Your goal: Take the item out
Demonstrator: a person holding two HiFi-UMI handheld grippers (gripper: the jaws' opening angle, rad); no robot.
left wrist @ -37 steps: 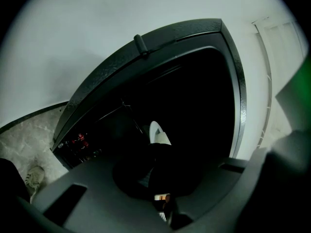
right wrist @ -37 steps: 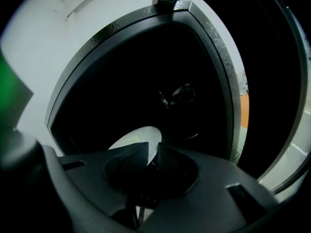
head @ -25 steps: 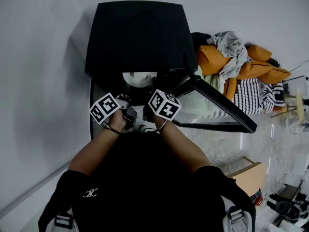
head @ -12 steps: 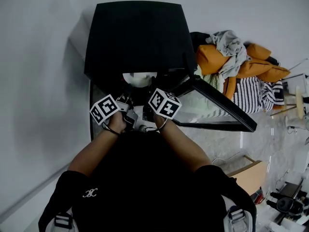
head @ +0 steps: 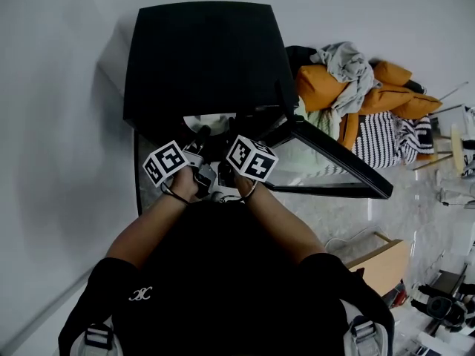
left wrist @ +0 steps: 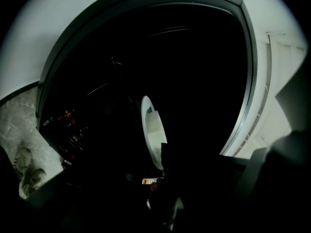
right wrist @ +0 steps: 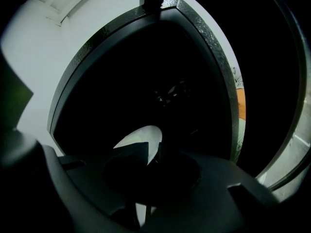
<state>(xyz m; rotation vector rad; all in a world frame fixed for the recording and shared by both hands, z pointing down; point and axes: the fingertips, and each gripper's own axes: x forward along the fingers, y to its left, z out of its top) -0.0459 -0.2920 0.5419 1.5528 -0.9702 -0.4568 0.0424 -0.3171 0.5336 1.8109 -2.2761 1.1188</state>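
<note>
A white plate [head: 209, 121] sits just inside the dark opening of a black cabinet [head: 204, 58], partly hidden under the cabinet's top. My left gripper [head: 196, 141] reaches in at the plate's left side. In its own view the plate [left wrist: 152, 130] stands edge-on and runs down into the dark jaws, whose gap is lost in shadow. My right gripper [head: 228, 139] reaches in at the plate's right side. In that gripper's view the plate [right wrist: 142, 139] shows as a pale wedge, and a thin white strip of it runs down between the two nearly closed jaws.
The cabinet's glass door [head: 326, 165] stands swung open to the right. Beyond it lies a heap of orange cushions and clothes [head: 356, 95]. A wooden board [head: 382, 262] and cluttered gear lie on the floor at lower right. A pale wall fills the left side.
Both grippers have pushed slightly deeper into the cabinet opening. Less of the plate shows under the cabinet's top than a second ago.
</note>
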